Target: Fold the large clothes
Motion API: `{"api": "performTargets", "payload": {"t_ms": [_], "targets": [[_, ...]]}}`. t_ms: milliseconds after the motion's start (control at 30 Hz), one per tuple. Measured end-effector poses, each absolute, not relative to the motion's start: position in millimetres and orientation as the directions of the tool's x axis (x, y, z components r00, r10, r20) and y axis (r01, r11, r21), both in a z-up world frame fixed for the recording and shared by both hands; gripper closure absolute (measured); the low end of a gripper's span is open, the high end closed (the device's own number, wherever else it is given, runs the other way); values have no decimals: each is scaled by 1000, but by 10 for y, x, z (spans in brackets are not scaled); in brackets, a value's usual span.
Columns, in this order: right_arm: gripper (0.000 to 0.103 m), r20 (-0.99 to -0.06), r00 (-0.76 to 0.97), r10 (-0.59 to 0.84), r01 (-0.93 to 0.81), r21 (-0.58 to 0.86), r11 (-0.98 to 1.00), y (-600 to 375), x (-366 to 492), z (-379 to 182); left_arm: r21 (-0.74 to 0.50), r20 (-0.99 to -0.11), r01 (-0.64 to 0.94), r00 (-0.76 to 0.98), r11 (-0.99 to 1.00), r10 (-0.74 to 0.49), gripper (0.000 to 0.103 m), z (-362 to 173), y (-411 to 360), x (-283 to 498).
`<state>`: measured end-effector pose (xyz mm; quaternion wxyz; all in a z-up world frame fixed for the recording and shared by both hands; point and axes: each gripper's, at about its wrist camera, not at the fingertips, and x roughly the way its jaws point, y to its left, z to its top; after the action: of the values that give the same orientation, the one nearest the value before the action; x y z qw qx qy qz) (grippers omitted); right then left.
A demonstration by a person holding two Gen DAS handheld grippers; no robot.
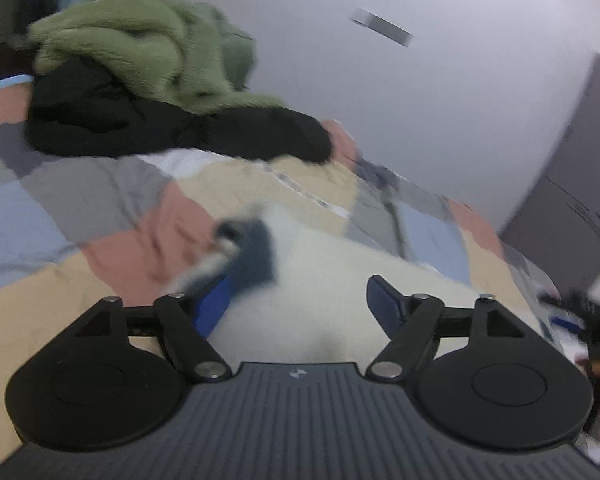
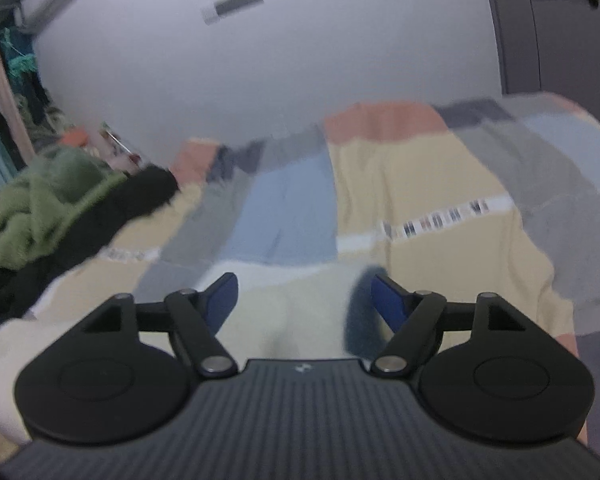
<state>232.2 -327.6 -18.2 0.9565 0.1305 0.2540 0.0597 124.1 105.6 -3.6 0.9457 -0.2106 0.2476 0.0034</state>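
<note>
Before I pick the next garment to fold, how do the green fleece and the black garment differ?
The green fleece is fluffy and lies on top; the black garment looks smoother and sits beneath it. A black sleeve stretches out across the patchwork quilt; the green one stays bunched. Both are crumpled, unfolded, piled together.

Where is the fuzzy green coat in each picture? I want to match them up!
Left wrist view: the fuzzy green coat is at the upper left, heaped on top of black clothing on the patchwork blanket.
Right wrist view: the fuzzy green coat is at the left edge, about halfway down, again with the black clothing.
Shared landmark: the grey strip on the white wall.
</note>
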Motion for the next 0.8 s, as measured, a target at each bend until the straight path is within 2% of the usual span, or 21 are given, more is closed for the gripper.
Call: {"api": "performTargets", "payload": {"t_ms": [133, 233, 433, 633, 800], "targets": [[28, -413, 879, 239, -122, 292, 949, -3168, 2093, -22, -421, -489, -28, 849, 906, -201, 23, -90, 716, 1171], [28, -411, 865, 286, -179, 280, 943, -3035, 1987, 17, -411, -511, 21, 823, 911, -249, 21, -185, 484, 1219], [28, -455, 813, 363, -209, 353, 912, -2825, 1951, -70, -624, -552, -96, 757, 775, -351, 21, -627, 640, 1450], [28, -515, 743, 427, -202, 435, 877, -2651, 1988, -276, -850, -466, -251, 768, 464, -439, 21, -1045, 1083, 1602], [26, -534, 730, 426, -205, 424, 882, -2543, 1957, -335, -878, -429, -259, 800, 402, -420, 21, -1131, 1102, 1681]]}}
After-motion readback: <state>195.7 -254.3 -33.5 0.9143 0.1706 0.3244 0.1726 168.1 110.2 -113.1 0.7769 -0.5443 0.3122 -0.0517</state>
